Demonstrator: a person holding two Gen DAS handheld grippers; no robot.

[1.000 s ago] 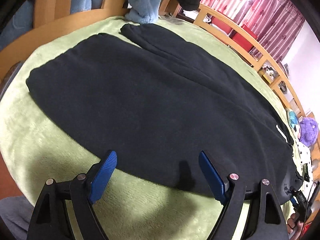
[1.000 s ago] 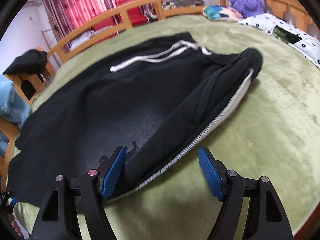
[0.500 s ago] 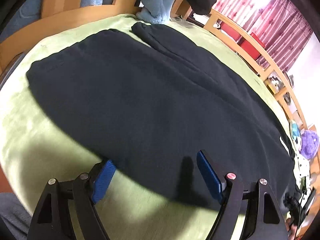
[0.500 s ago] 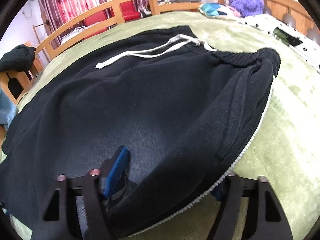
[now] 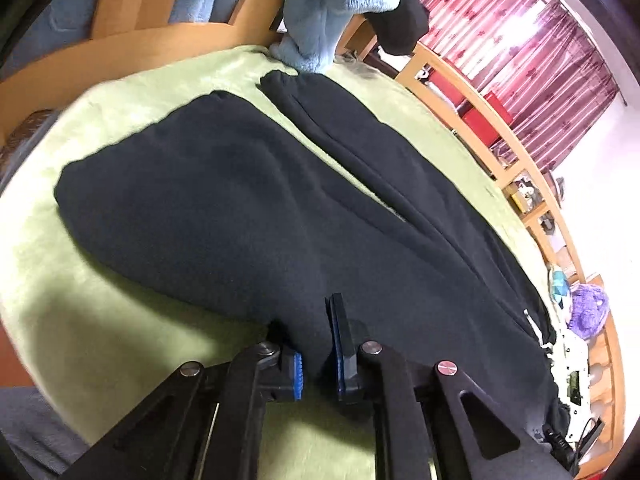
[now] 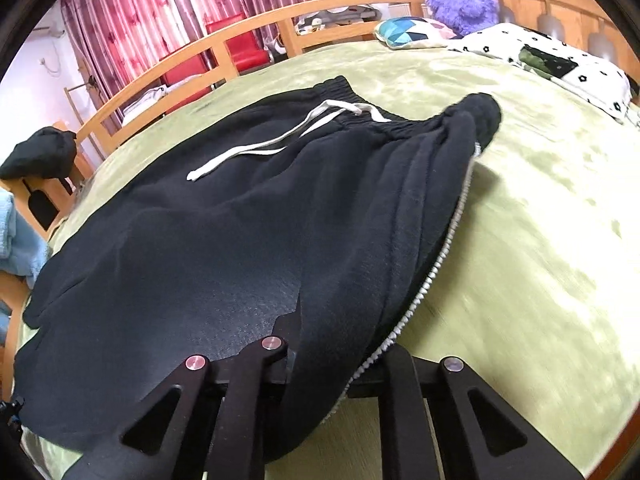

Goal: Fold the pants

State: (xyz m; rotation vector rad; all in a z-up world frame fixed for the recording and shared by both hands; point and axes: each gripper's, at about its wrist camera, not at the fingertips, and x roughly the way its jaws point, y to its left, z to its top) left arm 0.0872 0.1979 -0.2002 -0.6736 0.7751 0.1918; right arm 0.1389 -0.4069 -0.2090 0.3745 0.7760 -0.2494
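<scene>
Black sweatpants (image 5: 240,208) lie flat on a green bedspread (image 5: 120,344), legs running to the far left. My left gripper (image 5: 318,354) is shut on the near edge of the leg, with a pinch of black cloth between its blue pads. In the right wrist view the waistband end of the pants (image 6: 280,220) shows a white drawstring (image 6: 280,140) and a white side stripe (image 6: 436,264). My right gripper (image 6: 332,364) is shut on the pants' near side edge; cloth hides its pads.
A light blue fleece (image 5: 332,12) and a black garment (image 5: 400,12) hang at the bed's wooden rail (image 5: 500,132). A purple plush toy (image 6: 460,0), a patterned cushion (image 6: 412,32) and a white dotted quilt (image 6: 560,68) lie at the far right.
Both grippers moved forward onto the pants' near edge and closed on the cloth. A second ago both were open just short of the edge.
</scene>
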